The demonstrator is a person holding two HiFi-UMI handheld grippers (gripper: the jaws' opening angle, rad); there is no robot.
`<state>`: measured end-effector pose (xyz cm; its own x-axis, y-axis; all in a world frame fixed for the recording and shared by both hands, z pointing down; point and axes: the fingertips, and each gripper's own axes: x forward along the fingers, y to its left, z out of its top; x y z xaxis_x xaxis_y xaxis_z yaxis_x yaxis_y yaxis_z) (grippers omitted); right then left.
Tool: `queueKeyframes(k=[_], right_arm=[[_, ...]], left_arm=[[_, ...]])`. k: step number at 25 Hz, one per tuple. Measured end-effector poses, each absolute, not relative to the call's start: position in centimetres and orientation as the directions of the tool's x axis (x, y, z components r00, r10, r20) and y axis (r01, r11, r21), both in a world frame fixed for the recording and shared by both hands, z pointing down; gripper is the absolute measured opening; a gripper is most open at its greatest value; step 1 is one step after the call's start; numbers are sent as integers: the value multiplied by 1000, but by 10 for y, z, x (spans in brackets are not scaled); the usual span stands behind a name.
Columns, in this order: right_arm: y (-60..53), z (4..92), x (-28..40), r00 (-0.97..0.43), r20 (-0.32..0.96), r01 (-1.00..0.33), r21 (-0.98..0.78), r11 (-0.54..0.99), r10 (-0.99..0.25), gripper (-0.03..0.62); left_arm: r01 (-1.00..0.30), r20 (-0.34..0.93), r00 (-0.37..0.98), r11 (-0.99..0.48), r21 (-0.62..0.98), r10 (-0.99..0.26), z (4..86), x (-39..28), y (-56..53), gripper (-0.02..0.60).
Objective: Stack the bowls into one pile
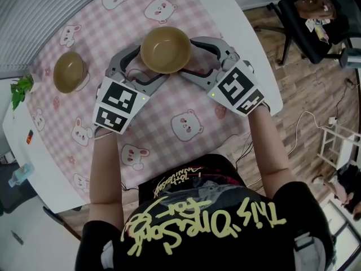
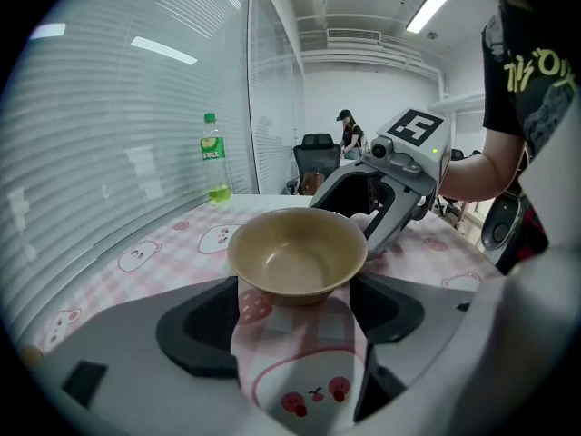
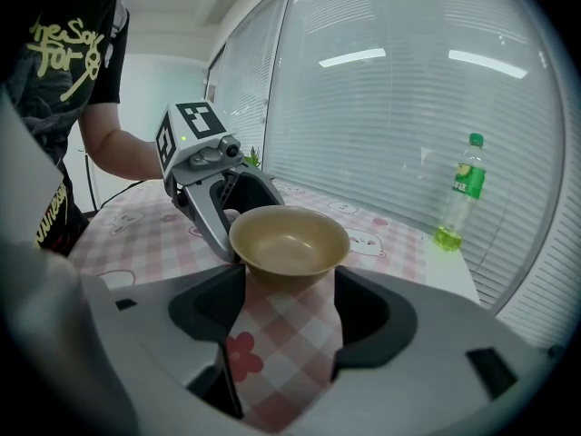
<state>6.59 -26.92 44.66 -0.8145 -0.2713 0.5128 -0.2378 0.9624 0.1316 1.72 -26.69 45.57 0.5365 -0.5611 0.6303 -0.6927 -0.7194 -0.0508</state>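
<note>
Pink checked cloth (image 1: pixel 169 123) w/ bear prints covers most of the white surface (image 1: pixel 42 162) in the head view. One tan bowl (image 1: pixel 165 49) sits mid-cloth, rim up, right between our two tongs. Left tongs (image 1: pixel 144 66) reach it from the left and right tongs (image 1: pixel 193 58) from the right, each w/ its jaws spread round the bowl's side. A second bowl (image 1: pixel 69 71), same colour, stands well apart to the left, near the cloth's edge. A small green plant (image 1: pixel 21 89) sits at the surface's far left.

Left gripper view: jaws wide apart, nothing clamped. The bowl stands at their tips, its rim wider than the gap, w/ bear cloth showing between the jaws. We can't tell if the tips touch it. The right tongs sit just behind the bowl. A green bottle (image 2: pixel 212 160) stands far back by the blinds (image 2: pixel 118 134).

Right gripper view: same story. Jaws released and spread, bowl upright and empty at their tips, checked cloth between them. The left tongs are just beyond the bowl, and the bottle stands off to the right.
</note>
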Motion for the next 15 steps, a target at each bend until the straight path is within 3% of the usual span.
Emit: queueKeyframes(k=[15], right_arm=[[-266,431,59,-827,495,-229,139,963,-268,311]], left_arm=[[-686,623,542,-725,-59,-564,445,16,-263,373]])
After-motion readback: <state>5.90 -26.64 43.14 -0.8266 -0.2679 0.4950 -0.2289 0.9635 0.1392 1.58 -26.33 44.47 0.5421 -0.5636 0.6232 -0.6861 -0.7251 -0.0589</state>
